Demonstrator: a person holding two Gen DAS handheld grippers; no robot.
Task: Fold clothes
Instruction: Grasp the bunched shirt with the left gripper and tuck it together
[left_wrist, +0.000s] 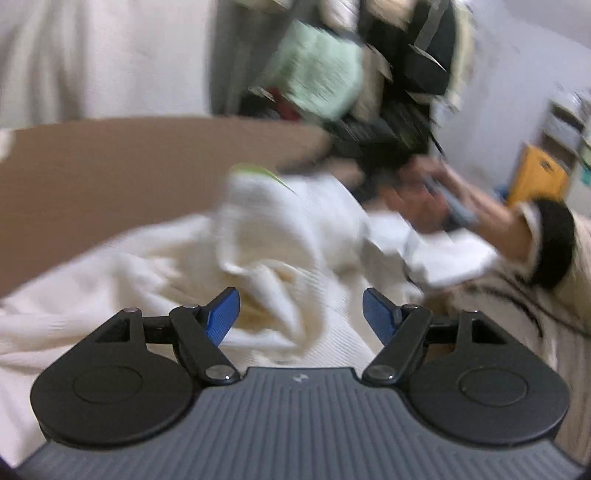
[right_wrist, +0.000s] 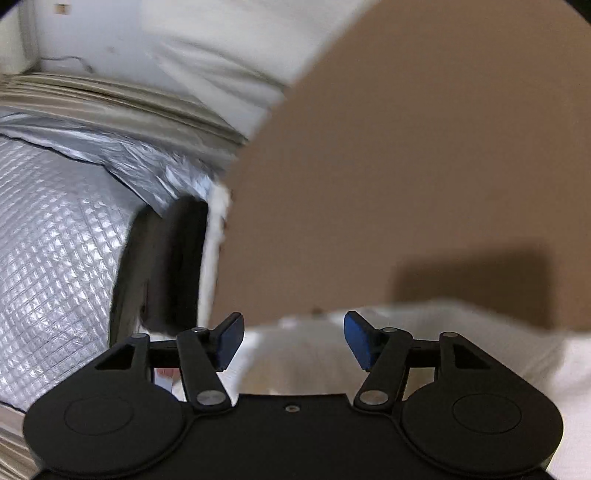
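1. Between the blue pads of the left hand-held gripper (left_wrist: 301, 314), which stand well apart and grasp nothing, lies the cream garment (left_wrist: 258, 258), bunched and ridged on the brown table (left_wrist: 110, 166). It is rumpled, not folded flat.

2. Over the near hem of the same pale cloth (right_wrist: 498, 332), the right hand-held gripper (right_wrist: 293, 339) is likewise released, pads apart, nothing between them.

3. Risk: the cloth is heaped in layers under the left pads. A pinch there could take several thicknesses at once, and the fold would drag crooked.

4. Risk: both views are smeared with motion. A closing made at this pace may miss the edge altogether.

5. Risk: a person's hand (left_wrist: 436, 199), with a dark cuff (left_wrist: 554, 243), is over the far right part of the garment, holding something I cannot identify. The left hand-held gripper swinging that way could strike it.

6. Edges: the table's left edge (right_wrist: 214, 258) drops away beside a quilted silver cover (right_wrist: 55, 258); cloth pushed there could slide off.

7. Room: bare table lies open beyond the garment. A blurred heap of clothing (left_wrist: 369, 74) crowds the far right corner.
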